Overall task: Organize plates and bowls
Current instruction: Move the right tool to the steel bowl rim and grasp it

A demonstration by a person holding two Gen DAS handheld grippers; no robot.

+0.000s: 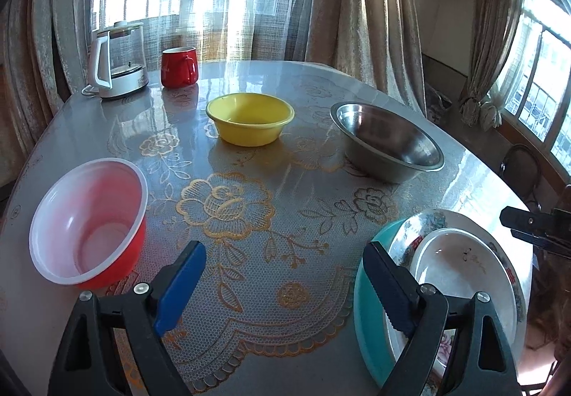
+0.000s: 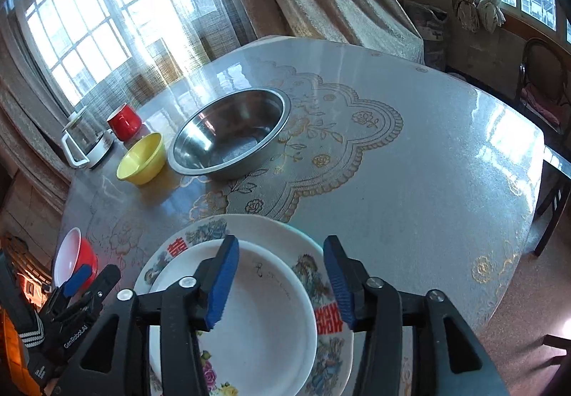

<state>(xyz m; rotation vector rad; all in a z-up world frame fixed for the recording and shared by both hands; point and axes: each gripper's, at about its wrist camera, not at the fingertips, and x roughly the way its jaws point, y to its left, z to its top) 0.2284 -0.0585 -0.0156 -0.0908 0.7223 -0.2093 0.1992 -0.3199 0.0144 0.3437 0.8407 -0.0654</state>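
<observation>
A stack of plates lies at the table's near right: a small white plate (image 1: 460, 274) (image 2: 264, 317) on a flowered plate (image 1: 421, 228) (image 2: 314, 274) on a teal plate (image 1: 367, 321). A red bowl with white inside (image 1: 89, 221) (image 2: 73, 258) stands near left. A yellow bowl (image 1: 249, 121) (image 2: 142, 158) and a steel bowl (image 1: 387, 141) (image 2: 228, 133) stand farther back. My left gripper (image 1: 285, 289) is open and empty over the tablecloth between the red bowl and the stack. My right gripper (image 2: 282, 283) is open and empty above the white plate.
A glass kettle (image 1: 117, 64) (image 2: 87, 142) and a red mug (image 1: 178, 67) (image 2: 125, 123) stand at the table's far left. The table (image 2: 428, 182) is round with a lace-pattern cloth. A chair (image 2: 546, 85) stands beyond the right edge, by curtains and windows.
</observation>
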